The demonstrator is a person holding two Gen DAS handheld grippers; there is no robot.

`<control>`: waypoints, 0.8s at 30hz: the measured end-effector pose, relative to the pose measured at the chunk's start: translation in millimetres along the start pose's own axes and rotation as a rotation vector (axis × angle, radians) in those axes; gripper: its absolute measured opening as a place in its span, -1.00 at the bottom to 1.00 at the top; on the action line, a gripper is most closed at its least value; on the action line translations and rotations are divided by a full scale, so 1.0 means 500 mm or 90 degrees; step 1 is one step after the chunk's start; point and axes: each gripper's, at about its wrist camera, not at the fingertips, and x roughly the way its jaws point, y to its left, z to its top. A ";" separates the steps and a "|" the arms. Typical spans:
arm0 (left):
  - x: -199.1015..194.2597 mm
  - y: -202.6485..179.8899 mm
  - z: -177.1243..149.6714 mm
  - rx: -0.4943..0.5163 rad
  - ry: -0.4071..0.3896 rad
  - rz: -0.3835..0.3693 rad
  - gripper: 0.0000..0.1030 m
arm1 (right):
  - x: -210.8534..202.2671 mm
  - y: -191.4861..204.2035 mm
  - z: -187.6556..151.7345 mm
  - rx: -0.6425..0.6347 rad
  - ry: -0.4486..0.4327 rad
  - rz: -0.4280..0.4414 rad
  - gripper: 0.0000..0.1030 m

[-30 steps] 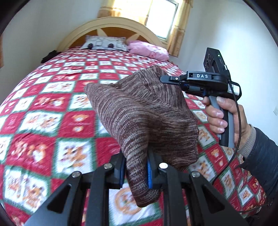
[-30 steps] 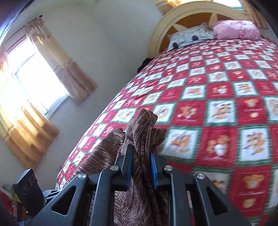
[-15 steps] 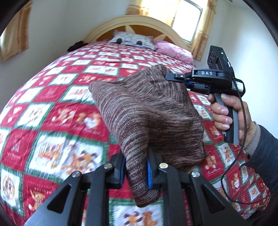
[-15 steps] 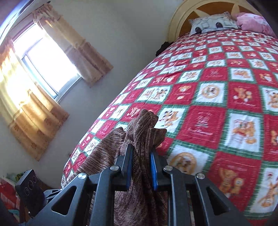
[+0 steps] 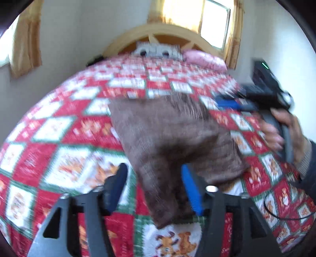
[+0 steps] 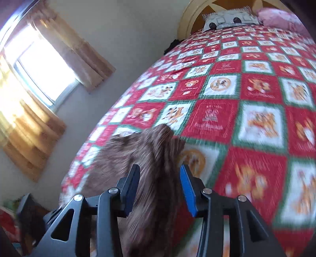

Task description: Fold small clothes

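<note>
The bed point(image 6: 256, 83), under a red, white and green teddy-bear quilt point(image 5: 65, 126), fills the ground ahead of both tools, with a grey pillow point(image 6: 229, 18) and a pink pillow point(image 5: 205, 59) at the far headboard.

The brown knitted garment point(image 5: 167, 134) lies between the two tools. In the left wrist view it spreads forward and to the right from the left tool point(image 5: 154, 189), one end hanging down between its fingers. In the right wrist view it runs from the right tool point(image 6: 160, 189) off to the left and downward; so its long axis looks to run from one tool to the other.

Both tools stand wide open, and neither appears to grip the cloth: the knit is loose in each gap, though blur hides whether it brushes a pad. The garment seems to be dropping onto the quilt just below. Both tools seem about equally near for a fresh pinch.
</note>
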 end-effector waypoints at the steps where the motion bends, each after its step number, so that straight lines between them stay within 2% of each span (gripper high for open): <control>1: -0.006 0.007 0.013 0.003 -0.019 0.018 0.55 | -0.028 0.005 -0.020 0.007 0.005 0.031 -0.15; 2: -0.006 0.015 0.027 0.006 -0.033 0.039 0.59 | -0.050 0.015 -0.042 0.002 0.014 0.051 -0.15; 4: 0.012 0.032 0.049 0.007 -0.037 0.055 0.59 | -0.068 0.041 -0.095 -0.024 0.051 0.047 -0.15; 8: 0.062 0.060 0.078 0.000 -0.036 0.088 0.59 | -0.044 0.068 -0.196 -0.038 0.130 0.047 -0.15; 10: 0.074 0.061 0.079 0.000 -0.032 0.096 0.59 | -0.022 0.075 -0.226 -0.050 0.144 0.026 -0.23; 12: 0.091 0.056 0.078 0.007 -0.018 0.108 0.59 | -0.005 0.074 -0.239 -0.043 0.139 0.021 -0.86; 16: 0.087 0.038 0.070 0.018 -0.010 0.110 0.59 | -0.031 0.094 -0.236 -0.066 0.117 0.024 -0.89; 19: 0.096 0.024 0.059 0.055 0.011 0.121 0.60 | -0.085 0.114 -0.228 -0.114 0.097 -0.010 -0.89; 22: 0.102 0.021 0.046 0.050 0.019 0.103 0.63 | -0.086 0.092 -0.222 -0.113 0.114 -0.066 -0.89; 24: 0.110 0.018 0.040 0.046 0.024 0.106 0.73 | -0.061 0.062 -0.233 -0.090 0.153 -0.083 -0.89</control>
